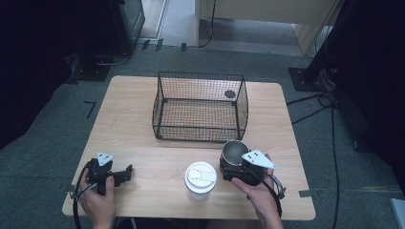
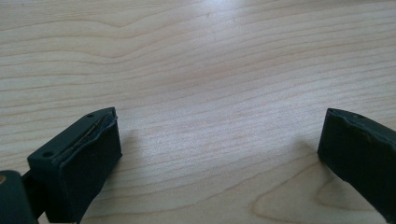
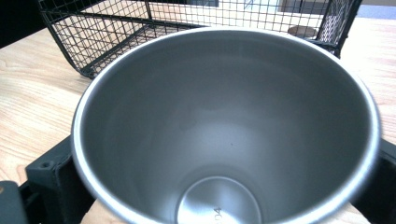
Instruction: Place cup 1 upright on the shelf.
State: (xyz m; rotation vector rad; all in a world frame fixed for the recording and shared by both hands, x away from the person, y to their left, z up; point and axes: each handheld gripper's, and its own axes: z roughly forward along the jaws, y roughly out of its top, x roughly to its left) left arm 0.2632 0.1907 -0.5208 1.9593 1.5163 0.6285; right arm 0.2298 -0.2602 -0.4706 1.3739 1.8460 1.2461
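High view, steel cup: the metal cup (image 1: 235, 151) stands between the jaws of the right gripper (image 1: 237, 168), near the table's (image 1: 143, 143) front right, just in front of the wire basket (image 1: 200, 106); gripping it low on the wall likely keeps its open mouth up for a lift into the basket.
High view, paper cup: a white lidded cup (image 1: 200, 179) stands just left of the right gripper, apart from it, probably waiting its turn.
High view, left gripper: the left gripper (image 1: 125, 172) rests near the front left edge, well apart from both cups, seemingly parked out of the way.
Left gripper view, jaws: the 2 black jaws stand wide apart over bare wood, nothing between them.
Right gripper view, grip: the cup's rim (image 3: 224, 126) spans the space between the 2 jaws, which sit against its sides, so I judge them clamped on it; the basket (image 3: 116, 28) lies straight ahead.
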